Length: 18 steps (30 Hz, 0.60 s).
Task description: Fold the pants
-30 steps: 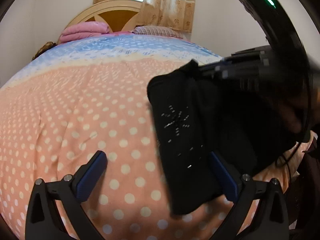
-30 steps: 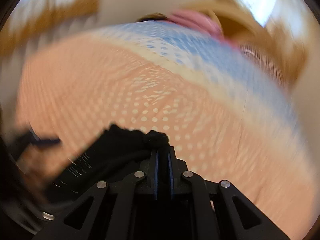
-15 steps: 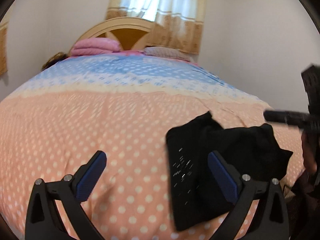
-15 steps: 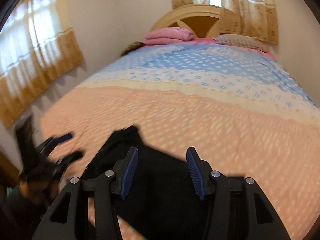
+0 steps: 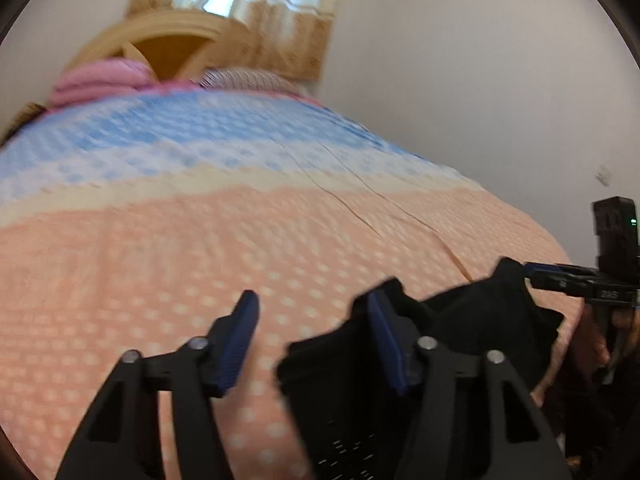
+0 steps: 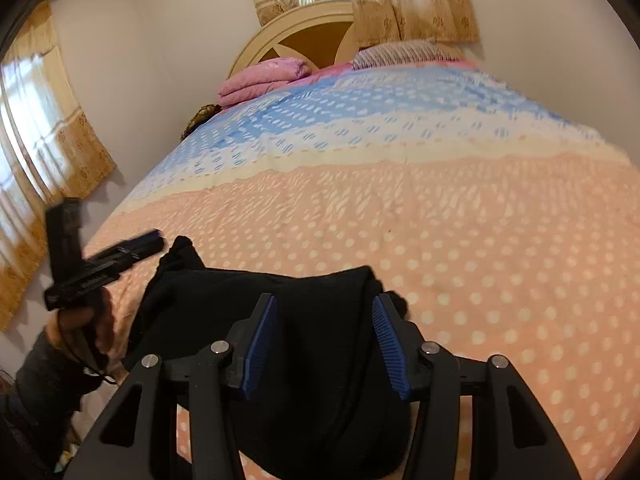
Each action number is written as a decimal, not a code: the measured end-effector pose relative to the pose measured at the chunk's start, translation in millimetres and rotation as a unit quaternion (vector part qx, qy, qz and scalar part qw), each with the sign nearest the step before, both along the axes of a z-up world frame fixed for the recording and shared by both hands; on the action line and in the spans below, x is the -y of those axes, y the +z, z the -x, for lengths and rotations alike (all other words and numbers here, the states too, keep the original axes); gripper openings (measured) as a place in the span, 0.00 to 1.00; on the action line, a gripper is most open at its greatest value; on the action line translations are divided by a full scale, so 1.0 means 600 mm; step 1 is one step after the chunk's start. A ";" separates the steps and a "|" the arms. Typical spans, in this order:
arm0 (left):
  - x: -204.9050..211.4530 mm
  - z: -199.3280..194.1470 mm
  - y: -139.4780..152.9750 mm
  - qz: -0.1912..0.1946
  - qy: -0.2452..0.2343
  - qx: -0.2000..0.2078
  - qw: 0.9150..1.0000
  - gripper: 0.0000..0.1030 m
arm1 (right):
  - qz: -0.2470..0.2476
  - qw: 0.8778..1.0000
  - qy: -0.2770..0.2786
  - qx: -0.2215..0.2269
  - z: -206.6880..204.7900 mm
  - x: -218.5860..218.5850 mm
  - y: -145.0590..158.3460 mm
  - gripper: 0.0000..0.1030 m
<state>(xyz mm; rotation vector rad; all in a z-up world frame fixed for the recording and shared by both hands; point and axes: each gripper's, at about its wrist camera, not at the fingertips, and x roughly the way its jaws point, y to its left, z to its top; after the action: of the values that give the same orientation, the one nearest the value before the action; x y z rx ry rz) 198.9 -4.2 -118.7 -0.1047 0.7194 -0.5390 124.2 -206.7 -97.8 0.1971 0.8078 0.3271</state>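
Currently, black pants (image 6: 316, 320) are lying bunched at the near edge of the dotted peach bedspread (image 6: 500, 248), whose broad surface is stretching open beyond them. Left gripper (image 5: 312, 340): jaws have just been narrowing, spread, gripping nothing, beside the pants' left edge. Right gripper (image 6: 324, 340): jaws have just been narrowing, parted, hovering over soft crumpled cloth.

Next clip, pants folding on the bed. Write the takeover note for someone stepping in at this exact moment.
Left gripper: open, nothing between its pads; jaws have just been closing.
Right gripper: open above the pants, not gripping; jaws have just been closing a little.
Black pants: a folded bundle on the peach dotted bedspread, near the bed's near edge, released.
Done: a fold is in and the cloth lies free.
Left: check neatness; smooth or fold once more if needed.
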 end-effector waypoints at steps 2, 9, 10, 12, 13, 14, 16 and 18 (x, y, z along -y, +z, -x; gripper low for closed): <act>0.016 0.004 -0.003 0.003 -0.018 0.000 1.000 0.55 | -0.004 1.000 0.000 -0.006 -0.006 -0.002 -0.008 0.40; 0.051 0.002 -0.019 -0.014 -0.055 -0.013 0.998 0.19 | -0.028 0.999 -0.015 -0.027 -0.021 0.017 -0.025 0.03; 0.049 0.001 -0.017 -0.008 -0.051 -0.014 0.999 0.16 | -0.025 0.999 -0.014 -0.019 -0.016 0.014 -0.019 0.03; 0.041 0.005 -0.011 -0.002 -0.036 -0.007 0.999 0.14 | -0.008 1.000 -0.018 0.004 -0.004 0.009 -0.006 0.02; 0.037 0.008 -0.009 0.008 -0.031 -0.005 0.999 0.13 | 0.004 1.000 -0.021 0.020 0.006 0.006 0.005 0.02; 0.033 0.008 -0.008 0.019 -0.028 -0.004 0.999 0.13 | 0.017 0.999 -0.027 0.031 0.014 0.003 0.013 0.02; 0.022 0.003 -0.011 0.055 -0.027 -0.016 0.998 0.13 | 0.039 0.998 -0.040 0.037 0.024 0.005 0.015 0.02; 0.017 0.003 -0.014 0.069 -0.027 -0.018 0.997 0.13 | 0.068 0.995 -0.059 0.033 0.024 0.012 0.002 0.02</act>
<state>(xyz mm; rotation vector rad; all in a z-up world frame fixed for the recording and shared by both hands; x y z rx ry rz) 197.2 -14.3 -126.9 -0.2248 0.7212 -0.6396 109.6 -213.8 -96.5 0.1062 0.7462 0.1657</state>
